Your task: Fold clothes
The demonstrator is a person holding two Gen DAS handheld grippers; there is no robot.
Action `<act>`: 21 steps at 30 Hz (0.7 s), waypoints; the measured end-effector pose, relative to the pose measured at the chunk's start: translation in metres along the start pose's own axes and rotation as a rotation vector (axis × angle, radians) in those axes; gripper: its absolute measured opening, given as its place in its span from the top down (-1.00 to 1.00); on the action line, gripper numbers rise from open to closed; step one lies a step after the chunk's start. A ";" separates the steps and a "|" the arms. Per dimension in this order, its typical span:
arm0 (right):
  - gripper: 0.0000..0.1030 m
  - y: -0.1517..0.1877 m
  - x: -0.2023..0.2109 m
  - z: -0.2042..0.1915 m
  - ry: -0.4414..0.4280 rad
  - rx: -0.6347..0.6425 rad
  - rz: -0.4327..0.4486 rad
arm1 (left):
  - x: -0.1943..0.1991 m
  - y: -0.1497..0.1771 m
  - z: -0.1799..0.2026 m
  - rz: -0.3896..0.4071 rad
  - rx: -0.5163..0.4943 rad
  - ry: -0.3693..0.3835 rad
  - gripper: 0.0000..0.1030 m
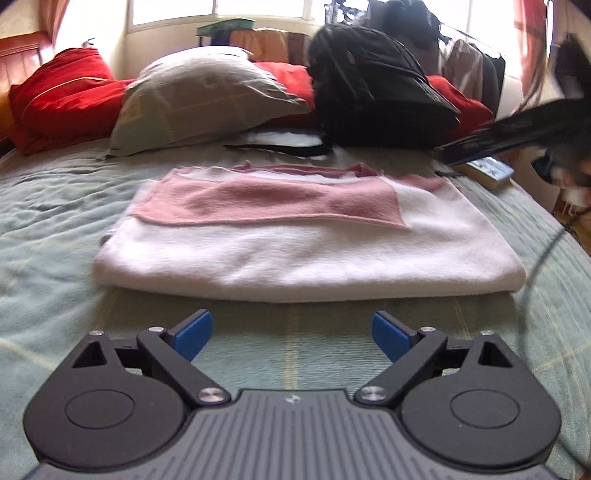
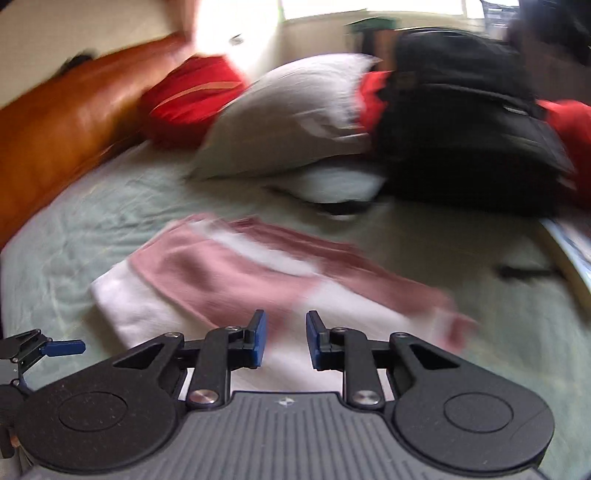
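The white-and-pink fleece garment (image 1: 295, 236) is lying folded at frame centre on the pale green bedspread (image 1: 55, 206); folding appears nearly complete. The left gripper (image 1: 292, 334) is gaping wide and empty; the right gripper (image 2: 286, 339) is standing narrowly apart, gripping nothing.

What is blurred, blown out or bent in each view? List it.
Left wrist view: mostly sharp folded pink-and-white garment, blown-out window, motion-smeared dark shape at right edge, fisheye-curved bedspread. Right wrist view: motion blur everywhere beyond the right gripper, glare near the headboard.

Folded garment (image 1: 295, 236) lay on bed (image 1: 55, 229), pillow (image 1: 207, 99) behind it, backpack (image 1: 373, 92) right of pillow.
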State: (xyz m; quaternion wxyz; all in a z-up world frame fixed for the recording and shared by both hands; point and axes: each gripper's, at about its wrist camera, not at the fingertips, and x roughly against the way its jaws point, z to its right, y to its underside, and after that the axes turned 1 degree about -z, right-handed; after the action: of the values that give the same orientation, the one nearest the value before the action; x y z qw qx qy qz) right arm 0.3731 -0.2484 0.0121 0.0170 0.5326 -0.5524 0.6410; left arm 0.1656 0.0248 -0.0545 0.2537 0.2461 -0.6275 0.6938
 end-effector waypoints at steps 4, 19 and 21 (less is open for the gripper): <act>0.47 -0.023 -0.070 -0.030 -0.031 0.051 -0.101 | 0.009 0.003 -0.014 0.020 0.032 0.000 -0.86; -0.14 -0.058 -0.134 -0.008 0.083 0.138 -0.127 | 0.002 0.005 -0.033 0.030 0.032 0.014 -0.86; -0.32 -0.061 -0.154 -0.005 0.111 0.179 -0.151 | 0.002 0.005 -0.035 0.031 0.037 0.012 -0.86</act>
State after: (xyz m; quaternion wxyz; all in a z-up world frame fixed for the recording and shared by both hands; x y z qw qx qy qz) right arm 0.4735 -0.1337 -0.0535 0.0482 0.5358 -0.4493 0.7132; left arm 0.1600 0.0597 -0.0597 0.2419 0.2368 -0.6166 0.7108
